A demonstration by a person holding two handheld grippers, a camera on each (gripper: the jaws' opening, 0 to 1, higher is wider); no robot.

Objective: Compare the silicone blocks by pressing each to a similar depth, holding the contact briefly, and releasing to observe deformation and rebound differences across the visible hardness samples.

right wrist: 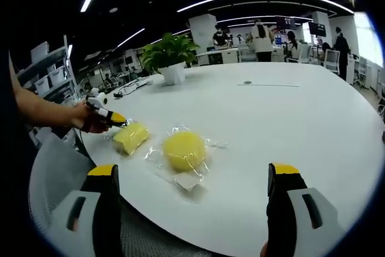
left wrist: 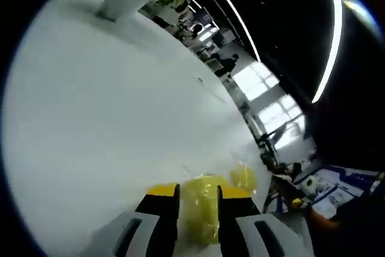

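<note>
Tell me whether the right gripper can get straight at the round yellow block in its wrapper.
Probably yes. The right gripper is wide open and the round yellow block lies just ahead between its jaws on the white table, nothing in between. The left gripper is busy at the other yellow block, off to the side.

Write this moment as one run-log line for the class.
left tool: shut on yellow block | right tool: open, above table, apart from round yellow block in clear wrap | stage: pressing first sample

Two blocks (right wrist: 131,137) (right wrist: 184,150) side by side on table (right wrist: 289,118) — plant (right wrist: 169,52) behind.
</note>
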